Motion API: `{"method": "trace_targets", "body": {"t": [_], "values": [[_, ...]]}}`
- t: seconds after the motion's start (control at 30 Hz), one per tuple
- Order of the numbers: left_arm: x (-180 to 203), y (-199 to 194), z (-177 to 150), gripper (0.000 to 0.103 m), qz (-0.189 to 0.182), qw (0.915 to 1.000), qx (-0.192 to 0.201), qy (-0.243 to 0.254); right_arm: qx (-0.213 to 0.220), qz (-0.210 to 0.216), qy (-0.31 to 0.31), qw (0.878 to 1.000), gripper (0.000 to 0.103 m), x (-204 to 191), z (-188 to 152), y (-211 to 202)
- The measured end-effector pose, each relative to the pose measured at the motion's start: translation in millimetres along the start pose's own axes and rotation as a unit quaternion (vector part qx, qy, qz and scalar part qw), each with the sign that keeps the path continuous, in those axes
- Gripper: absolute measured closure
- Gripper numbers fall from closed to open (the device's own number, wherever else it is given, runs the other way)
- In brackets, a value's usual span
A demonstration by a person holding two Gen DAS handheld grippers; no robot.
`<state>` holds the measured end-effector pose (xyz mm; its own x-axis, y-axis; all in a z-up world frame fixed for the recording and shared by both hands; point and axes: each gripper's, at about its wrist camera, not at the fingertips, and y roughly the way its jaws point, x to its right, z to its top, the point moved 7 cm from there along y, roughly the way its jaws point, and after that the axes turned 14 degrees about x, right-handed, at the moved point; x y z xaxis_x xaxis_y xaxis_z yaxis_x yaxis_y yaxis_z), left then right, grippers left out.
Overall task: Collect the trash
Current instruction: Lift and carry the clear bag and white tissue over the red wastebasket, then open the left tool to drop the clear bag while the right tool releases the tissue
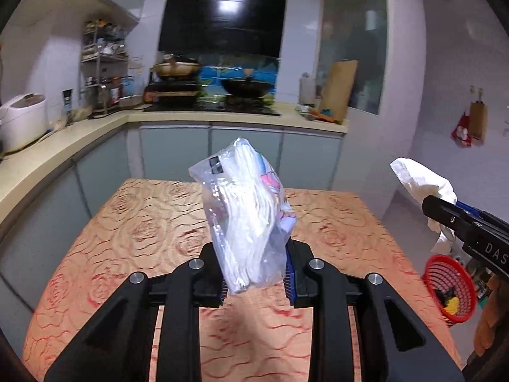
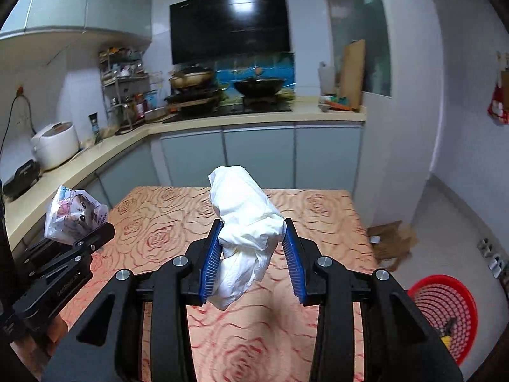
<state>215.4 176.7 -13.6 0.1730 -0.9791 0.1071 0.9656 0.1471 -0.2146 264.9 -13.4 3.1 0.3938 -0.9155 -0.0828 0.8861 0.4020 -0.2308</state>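
Observation:
My left gripper (image 1: 256,281) is shut on a clear plastic tissue pack (image 1: 246,213), which stands up above the table. In the right wrist view the same pack (image 2: 74,215) shows a cartoon cat print at the far left, in the left gripper (image 2: 95,232). My right gripper (image 2: 253,262) is shut on a crumpled white tissue wad (image 2: 246,222), pinched between the blue pads (image 2: 211,258). From the left wrist view that wad (image 1: 420,184) and the right gripper (image 1: 445,210) appear at the right edge. Both are held over the rose-patterned table (image 2: 178,222).
A red plastic basket (image 2: 445,312) sits on the floor right of the table, with dark and yellow bits inside; it also shows as the basket (image 1: 448,289). Flattened cardboard (image 2: 393,238) lies on the floor beyond. The kitchen counter (image 2: 95,156) runs along the left and back.

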Motion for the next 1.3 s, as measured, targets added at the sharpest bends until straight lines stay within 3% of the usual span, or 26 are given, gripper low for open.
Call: {"method": "trace_targets", "body": {"t": [0.33, 0.5, 0.8, 0.97, 1.3], "values": [[83, 5, 2, 0.078, -0.084, 0.9963, -0.004, 0.018, 0.018, -0.076, 0.016, 0.997, 0.066, 77, 1, -42], [137, 7, -4, 0.078, -0.134, 0.9903, -0.011, 0.036, 0.021, -0.123, 0.018, 0.992, 0.066, 124, -3, -65], [237, 12, -27, 0.078, -0.223, 0.9721, -0.036, 0.065, 0.015, -0.197, 0.026, 0.98, 0.066, 197, -18, -105], [288, 26, -52, 0.078, -0.265, 0.9581, -0.073, 0.082, -0.011, -0.232, 0.034, 0.972, 0.066, 235, -41, -120], [349, 55, -93, 0.078, -0.305, 0.9365, -0.131, 0.112, -0.086, -0.257, 0.046, 0.961, 0.066, 278, -92, -103]]}}
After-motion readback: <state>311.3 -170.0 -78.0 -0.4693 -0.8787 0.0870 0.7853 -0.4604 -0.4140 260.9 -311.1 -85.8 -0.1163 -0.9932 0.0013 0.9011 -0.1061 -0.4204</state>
